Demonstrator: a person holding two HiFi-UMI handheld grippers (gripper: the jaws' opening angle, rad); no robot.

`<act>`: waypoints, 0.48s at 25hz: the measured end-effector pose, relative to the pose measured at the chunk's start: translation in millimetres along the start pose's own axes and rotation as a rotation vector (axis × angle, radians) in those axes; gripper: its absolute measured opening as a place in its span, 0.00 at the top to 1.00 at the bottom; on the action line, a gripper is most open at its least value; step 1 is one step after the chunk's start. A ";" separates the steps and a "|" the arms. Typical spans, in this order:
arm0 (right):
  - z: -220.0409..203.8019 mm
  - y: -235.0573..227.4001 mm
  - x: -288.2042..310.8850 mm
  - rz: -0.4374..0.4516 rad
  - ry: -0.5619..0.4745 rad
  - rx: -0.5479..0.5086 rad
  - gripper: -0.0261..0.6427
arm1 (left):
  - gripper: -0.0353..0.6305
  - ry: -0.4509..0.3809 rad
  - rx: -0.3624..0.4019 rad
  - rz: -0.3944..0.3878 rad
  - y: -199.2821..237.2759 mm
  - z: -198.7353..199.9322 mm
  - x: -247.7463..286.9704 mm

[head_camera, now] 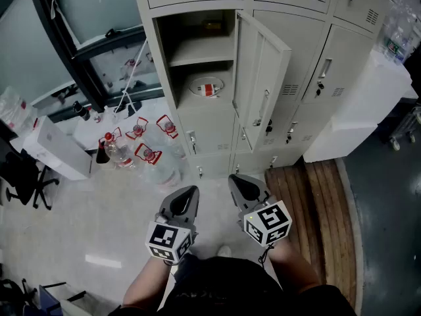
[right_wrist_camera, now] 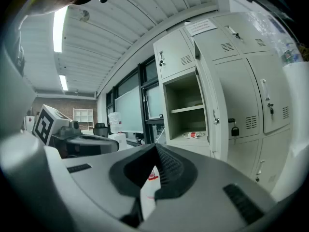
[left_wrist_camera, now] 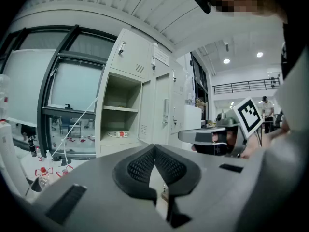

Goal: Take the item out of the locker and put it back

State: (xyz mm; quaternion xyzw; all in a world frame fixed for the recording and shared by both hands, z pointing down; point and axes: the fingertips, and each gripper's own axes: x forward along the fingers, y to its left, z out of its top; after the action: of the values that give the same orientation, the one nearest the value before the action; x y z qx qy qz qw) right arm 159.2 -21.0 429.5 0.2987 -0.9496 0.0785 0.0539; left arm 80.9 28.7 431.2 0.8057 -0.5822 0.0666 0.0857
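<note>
— While scanning from the left, what surrounds you?
— First a white box [head_camera: 56, 149], then water bottles [head_camera: 141, 151] on the floor [head_camera: 99, 209]; next the left gripper [head_camera: 189, 193], jaws together, holding nothing.
— And the item [head_camera: 206, 87]?
— Far off, in plain sight on the open locker's [head_camera: 161, 58] lower shelf [head_camera: 187, 99]. Nearer, the right gripper [head_camera: 237, 182] has its jaws together too; the locker door [head_camera: 263, 71] is swung right, wooden planks [head_camera: 316, 189] near right.

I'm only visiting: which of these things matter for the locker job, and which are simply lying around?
Part of the job:
- open locker
- white round item with a red label, on the locker's lower shelf
- left tool and right tool, both shut and empty

Just lying about:
- water bottles on the floor
- white box
- office chair
- wooden pallet
</note>
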 end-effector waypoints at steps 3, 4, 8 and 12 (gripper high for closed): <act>-0.3 -2.5 0.9 0.000 0.000 0.005 0.97 | 0.94 0.000 -0.001 0.002 0.1 0.7 1.6; -0.4 -3.2 1.0 0.000 -0.001 0.008 0.97 | 0.94 0.001 -0.002 0.003 0.0 0.6 1.7; 1.6 -7.1 2.8 -0.012 -0.020 0.026 0.97 | 0.94 0.007 -0.004 0.001 2.0 0.3 2.9; 3.5 -7.7 9.3 -0.018 -0.031 0.030 0.97 | 0.94 0.009 -0.001 -0.008 8.1 1.2 5.9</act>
State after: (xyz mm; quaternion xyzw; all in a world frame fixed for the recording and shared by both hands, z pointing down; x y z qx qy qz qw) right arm 155.8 -33.0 428.4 0.3091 -0.9463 0.0874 0.0353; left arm 75.1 20.5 431.7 0.8078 -0.5786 0.0695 0.0891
